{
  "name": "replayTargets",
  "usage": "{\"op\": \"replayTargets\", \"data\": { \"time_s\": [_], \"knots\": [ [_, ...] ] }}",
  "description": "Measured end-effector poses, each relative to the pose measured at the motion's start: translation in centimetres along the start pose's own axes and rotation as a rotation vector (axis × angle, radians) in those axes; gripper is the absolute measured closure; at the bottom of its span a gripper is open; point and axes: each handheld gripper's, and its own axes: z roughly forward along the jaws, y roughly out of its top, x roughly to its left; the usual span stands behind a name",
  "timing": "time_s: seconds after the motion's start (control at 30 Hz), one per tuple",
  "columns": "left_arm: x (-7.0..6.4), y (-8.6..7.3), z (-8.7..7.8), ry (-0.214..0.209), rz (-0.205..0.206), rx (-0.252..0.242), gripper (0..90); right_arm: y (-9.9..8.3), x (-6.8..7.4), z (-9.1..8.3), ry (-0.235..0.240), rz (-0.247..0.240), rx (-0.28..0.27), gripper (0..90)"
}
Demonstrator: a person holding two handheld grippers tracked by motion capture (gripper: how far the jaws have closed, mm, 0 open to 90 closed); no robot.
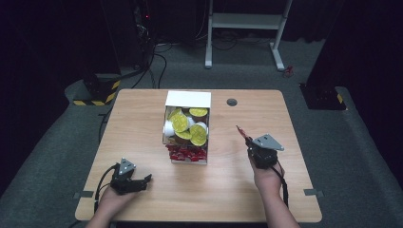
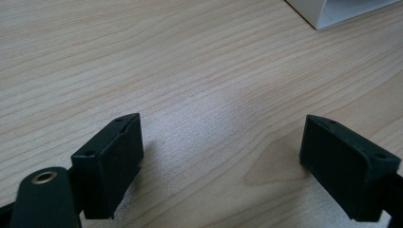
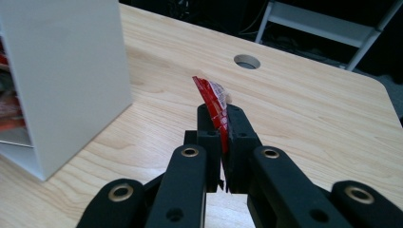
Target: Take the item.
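Your white box [image 1: 187,99] holds yellow-lidded cups [image 1: 190,126] above red sachets [image 1: 187,153].
Your right gripper [image 3: 222,124] pinches a red sachet [image 3: 212,99]; your left gripper [image 2: 221,156] rests spread on the table [image 2: 190,71].

Wooden table [image 1: 142,114] sits on grey carpet [image 1: 347,142]; far off, a white frame [image 1: 244,21] stands before dark walls, cables [image 1: 157,52] trailing far left by hazard-striped bases [image 1: 97,92].

Left jaws apart — right jaws clamped
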Motion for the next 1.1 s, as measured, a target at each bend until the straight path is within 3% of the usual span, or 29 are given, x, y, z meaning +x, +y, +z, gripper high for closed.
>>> {"op": "replayTargets", "data": {
  "time_s": [0.77,1.1],
  "knots": [
    [0.0,0.0,0.0,-0.002,0.000,-0.001,15.0,-0.8,-0.6,2.1,-0.040,-0.015,0.064,87.0],
    [0.0,0.0,0.0,-0.005,0.000,0.003,15.0,-1.5,-0.6,2.8,-0.035,-0.014,0.096,86.6]
  ]
}}
